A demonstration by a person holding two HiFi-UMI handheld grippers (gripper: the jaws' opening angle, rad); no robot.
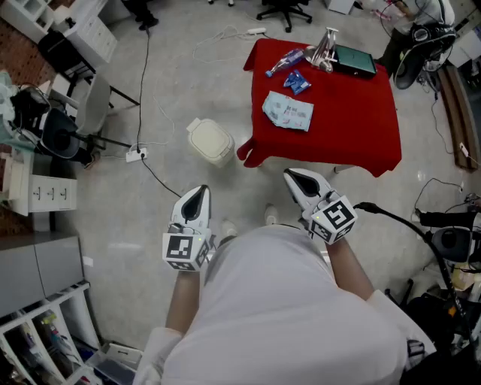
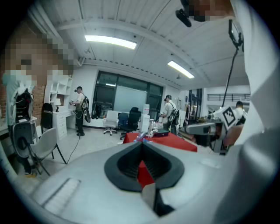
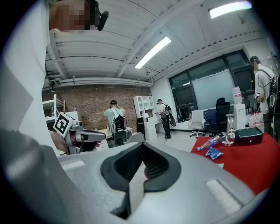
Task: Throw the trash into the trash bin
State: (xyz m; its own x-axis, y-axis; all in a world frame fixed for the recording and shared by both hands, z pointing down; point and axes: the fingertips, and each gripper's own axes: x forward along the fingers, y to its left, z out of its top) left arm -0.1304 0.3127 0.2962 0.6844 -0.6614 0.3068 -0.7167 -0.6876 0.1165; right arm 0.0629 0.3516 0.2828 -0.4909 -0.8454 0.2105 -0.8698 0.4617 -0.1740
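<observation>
Head view: left gripper and right gripper are held side by side before the body, tilted slightly downward, jaws closed on nothing. Trash is seen on the table, the bin just beside it.

- red-clothed surface standing on the grey floor
- dark flat case at the surface's far edge, with a shiny metal stand just beside it
- white power strip on the floor, with a black cable running away from it
- black office chair beyond the surface
- grey chair at left, with a white drawer unit nearer
- person standing by white shelves at the back
- second person behind the surface
- brick wall
- strip ceiling light
</observation>
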